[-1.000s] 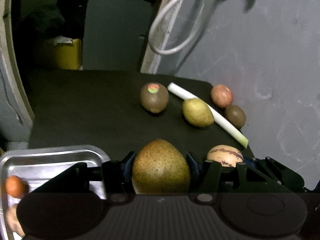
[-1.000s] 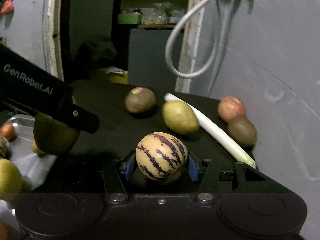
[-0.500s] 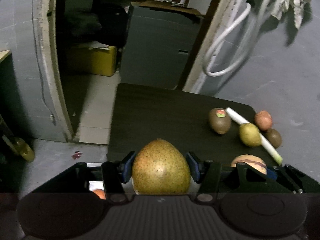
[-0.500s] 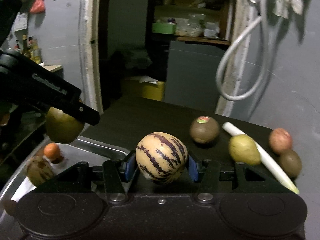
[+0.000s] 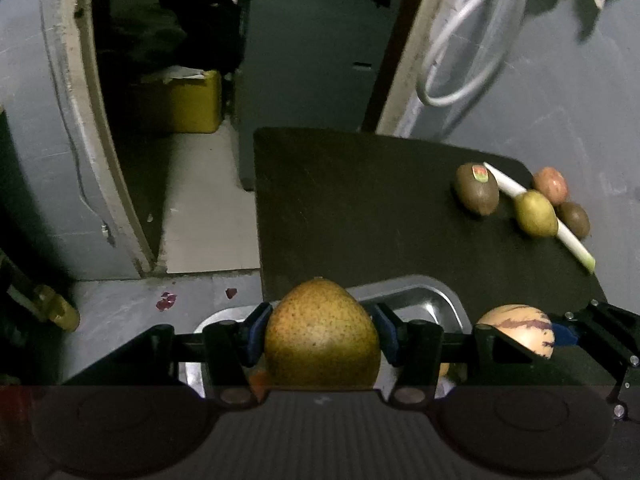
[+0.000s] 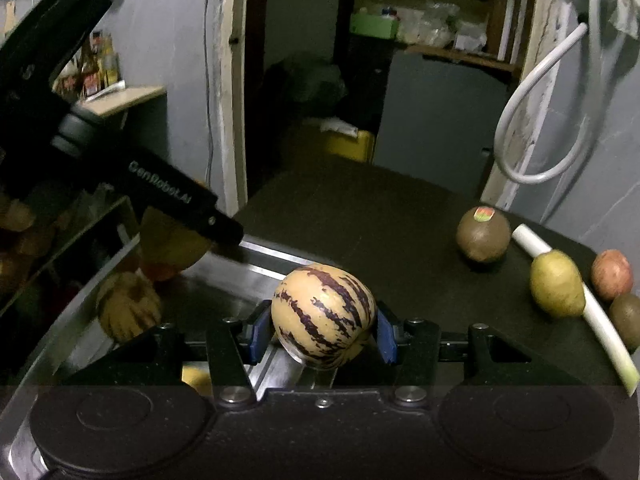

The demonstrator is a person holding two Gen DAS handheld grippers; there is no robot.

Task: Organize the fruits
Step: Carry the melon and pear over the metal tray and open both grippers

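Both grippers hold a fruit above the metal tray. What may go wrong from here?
1. The tray already holds fruit, including a striped one. A dropped pear or striped melon may hit them and bruise.
2. The left gripper and right gripper are close together over the tray, so they may bump when releasing.
3. Both fruits are round and held only at their sides; a tilt may let one slip early.

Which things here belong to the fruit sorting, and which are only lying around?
Belong to the job:
- pear in left gripper
- striped melon in right gripper
- metal tray
- sticker fruit, yellow fruit, red fruit, kiwi

Just lying about:
- leek
- hose
- yellow box
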